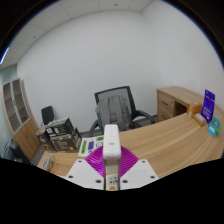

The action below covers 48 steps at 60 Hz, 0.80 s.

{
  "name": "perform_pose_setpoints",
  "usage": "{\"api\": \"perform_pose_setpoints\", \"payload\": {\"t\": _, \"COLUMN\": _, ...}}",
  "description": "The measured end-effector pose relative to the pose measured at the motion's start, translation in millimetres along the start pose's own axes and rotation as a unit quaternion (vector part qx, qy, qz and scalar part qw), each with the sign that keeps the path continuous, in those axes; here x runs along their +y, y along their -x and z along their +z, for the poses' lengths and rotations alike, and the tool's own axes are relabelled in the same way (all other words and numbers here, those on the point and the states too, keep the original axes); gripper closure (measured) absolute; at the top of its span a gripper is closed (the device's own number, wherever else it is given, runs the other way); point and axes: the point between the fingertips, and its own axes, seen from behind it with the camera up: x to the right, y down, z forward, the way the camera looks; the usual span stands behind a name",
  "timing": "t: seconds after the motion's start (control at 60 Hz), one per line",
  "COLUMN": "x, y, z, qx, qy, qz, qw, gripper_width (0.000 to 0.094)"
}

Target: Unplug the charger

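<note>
Charger [112,150] pinched upright between both pads of gripper [111,172], wooden desk [170,142] beyond

You've got one white charger [112,150] in front of you, one black office chair [116,107] beyond it. One wooden cabinet [181,101] too, and one purple box [208,104].

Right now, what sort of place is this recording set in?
Most likely an office: a mesh-backed office chair stands behind a long wooden desk, with a wooden cabinet by the white wall. The tongs hold a white charger.
</note>
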Motion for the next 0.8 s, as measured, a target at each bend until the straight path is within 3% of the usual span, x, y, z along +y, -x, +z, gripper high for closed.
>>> {"api": "perform_pose_setpoints", "payload": {"t": 0.117, "x": 62.7, "y": -60.8, "z": 12.0, "qx": 0.016, "qy": 0.064, "qz": 0.049, "qw": 0.997, "gripper_width": 0.0786}}
{"api": "perform_pose_setpoints", "payload": {"t": 0.3, "x": 113.1, "y": -115.9, "z": 11.7, "qx": 0.014, "qy": 0.107, "qz": 0.13, "qw": 0.986, "gripper_width": 0.0749}}
{"api": "perform_pose_setpoints", "payload": {"t": 0.367, "x": 111.9, "y": -123.4, "z": 10.4, "qx": -0.008, "qy": 0.097, "qz": 0.151, "qw": 0.984, "gripper_width": 0.0709}}
{"api": "perform_pose_setpoints", "payload": {"t": 0.633, "x": 113.7, "y": -181.4, "z": -12.2, "qx": 0.028, "qy": 0.131, "qz": 0.05, "qw": 0.99, "gripper_width": 0.0129}}
{"api": "perform_pose_setpoints", "payload": {"t": 0.683, "x": 105.8, "y": -187.8, "z": -19.6, "qx": 0.037, "qy": 0.123, "qz": 0.019, "qw": 0.992, "gripper_width": 0.0077}}
{"api": "perform_pose_setpoints", "payload": {"t": 0.8, "x": 85.3, "y": -195.1, "z": -48.8, "qx": 0.045, "qy": 0.12, "qz": -0.046, "qw": 0.991, "gripper_width": 0.008}}
